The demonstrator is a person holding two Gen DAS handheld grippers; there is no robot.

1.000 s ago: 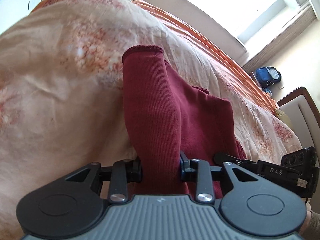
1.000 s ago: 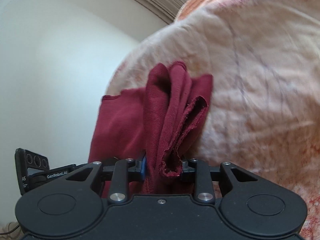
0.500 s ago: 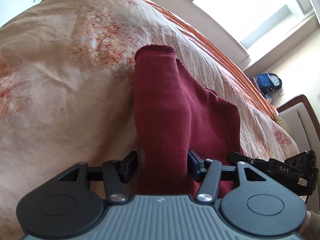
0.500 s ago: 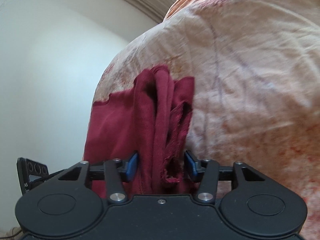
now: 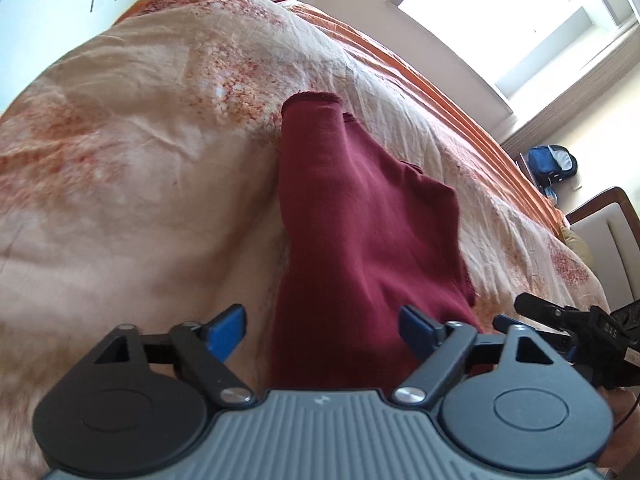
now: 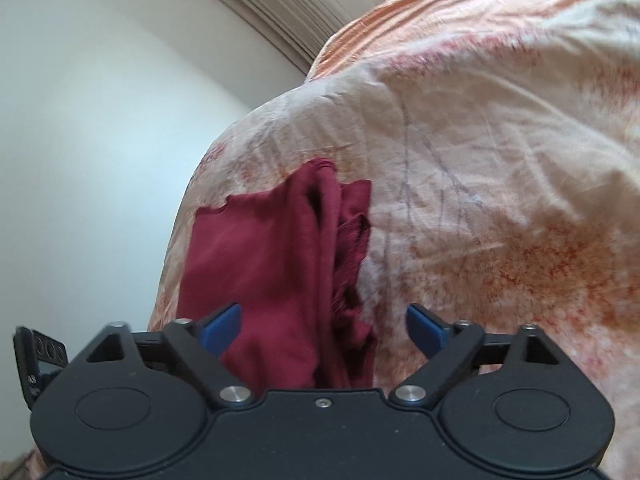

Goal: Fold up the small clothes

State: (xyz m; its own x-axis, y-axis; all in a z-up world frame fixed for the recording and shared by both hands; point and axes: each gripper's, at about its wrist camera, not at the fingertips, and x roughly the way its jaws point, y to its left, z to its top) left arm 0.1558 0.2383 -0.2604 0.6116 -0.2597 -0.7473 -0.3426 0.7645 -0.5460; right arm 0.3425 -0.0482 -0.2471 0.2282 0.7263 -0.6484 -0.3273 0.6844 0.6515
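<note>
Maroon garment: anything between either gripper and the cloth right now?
Nothing visible. The maroon garment lies on the bedspread directly ahead of the left gripper and right gripper. Both jaws have just been opening; the cloth sits between the pads, which no longer press on it.

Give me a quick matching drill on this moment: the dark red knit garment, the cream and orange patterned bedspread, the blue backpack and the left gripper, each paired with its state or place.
1. dark red knit garment
2. cream and orange patterned bedspread
3. blue backpack
4. left gripper

A. far off by the wall under the window
B. jaws wide, pads clear of the cloth
C. lying folded on the bed
D. wrinkled, spread under the garment

Pairs: 1-C, 2-D, 3-A, 4-B
</note>
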